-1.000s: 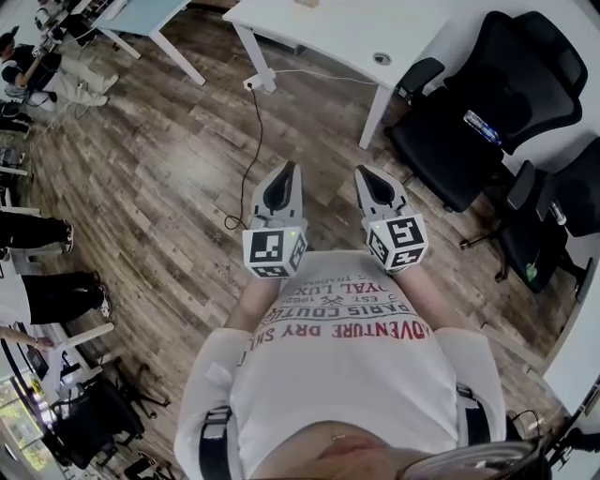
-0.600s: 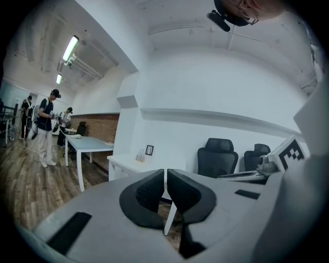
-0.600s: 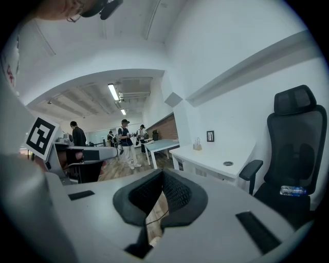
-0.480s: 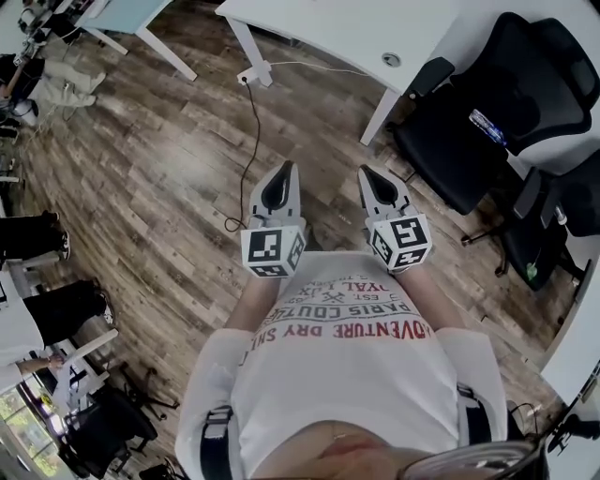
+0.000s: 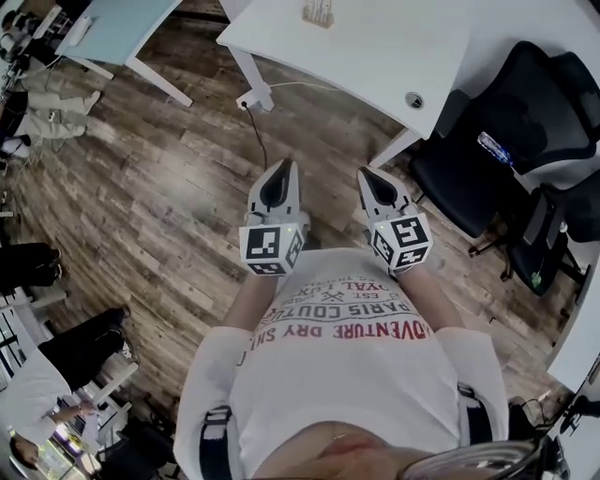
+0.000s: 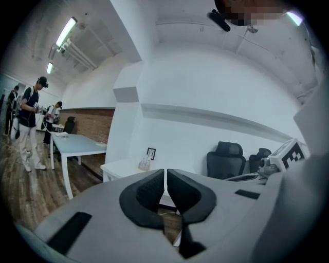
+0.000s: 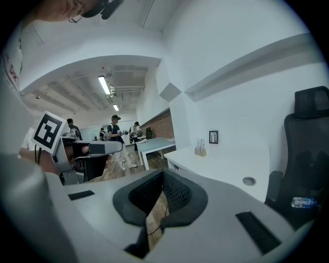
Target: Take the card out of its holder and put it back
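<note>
A small card holder [image 5: 319, 11] with cards upright in it stands on the white desk [image 5: 375, 47] at the top of the head view, far ahead of both grippers. It also shows as a small card holder [image 6: 145, 163] in the left gripper view and as a card holder [image 7: 200, 149] in the right gripper view. My left gripper [image 5: 279, 169] and right gripper [image 5: 368, 175] are held side by side in front of my chest, above the wood floor. The left gripper [image 6: 165, 177] is shut on nothing. The right gripper [image 7: 162, 180] is likewise shut and empty.
Black office chairs [image 5: 511, 122] stand to the right of the desk. A power strip and cable [image 5: 255, 112] lie on the floor by the desk leg. A small framed picture [image 7: 213, 136] stands behind the holder. A light-blue table [image 5: 112, 23] and people [image 5: 37, 281] are at the left.
The white desk has come nearer and further into the head view, and the holder on it now shows. Both grippers keep the same place before my chest, still shut.
</note>
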`<state>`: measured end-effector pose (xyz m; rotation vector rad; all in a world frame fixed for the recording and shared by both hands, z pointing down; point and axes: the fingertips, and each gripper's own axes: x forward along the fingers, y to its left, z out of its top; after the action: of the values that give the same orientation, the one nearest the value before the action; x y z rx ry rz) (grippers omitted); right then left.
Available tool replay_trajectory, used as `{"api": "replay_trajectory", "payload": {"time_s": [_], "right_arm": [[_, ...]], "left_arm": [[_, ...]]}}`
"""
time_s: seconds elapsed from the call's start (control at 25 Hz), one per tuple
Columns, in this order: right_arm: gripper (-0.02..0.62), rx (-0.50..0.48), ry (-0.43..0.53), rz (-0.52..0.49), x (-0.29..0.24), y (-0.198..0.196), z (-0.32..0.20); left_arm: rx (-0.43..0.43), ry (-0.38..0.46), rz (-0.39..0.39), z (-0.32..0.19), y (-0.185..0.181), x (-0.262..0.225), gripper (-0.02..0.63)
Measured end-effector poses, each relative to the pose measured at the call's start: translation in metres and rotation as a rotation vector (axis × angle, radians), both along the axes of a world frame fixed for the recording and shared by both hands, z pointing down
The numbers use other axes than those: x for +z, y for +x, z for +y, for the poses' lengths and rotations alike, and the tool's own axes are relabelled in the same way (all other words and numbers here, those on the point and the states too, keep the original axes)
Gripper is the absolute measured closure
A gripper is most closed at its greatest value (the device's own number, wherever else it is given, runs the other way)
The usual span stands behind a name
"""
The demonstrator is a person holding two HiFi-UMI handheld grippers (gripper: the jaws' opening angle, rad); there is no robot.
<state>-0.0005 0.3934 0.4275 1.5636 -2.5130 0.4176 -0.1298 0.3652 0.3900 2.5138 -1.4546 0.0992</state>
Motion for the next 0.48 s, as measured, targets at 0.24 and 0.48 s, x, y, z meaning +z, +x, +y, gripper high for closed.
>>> {"api": "replay_trajectory", "payload": {"time_s": [0.24,0.48], "right_arm": [[0.571,0.040,0.001,-0.009,-0.002,-0.046,-0.070],[0.571,0.071,-0.030,-0.009,0.001,-0.076,-0.117]], "left_arm": [[0.053,0.016,0.003,-0.072,-0.042,-0.008,0.568],[0.086,-0.015,0.008,-0.118,-0.081,-0.002,0.568]]}}
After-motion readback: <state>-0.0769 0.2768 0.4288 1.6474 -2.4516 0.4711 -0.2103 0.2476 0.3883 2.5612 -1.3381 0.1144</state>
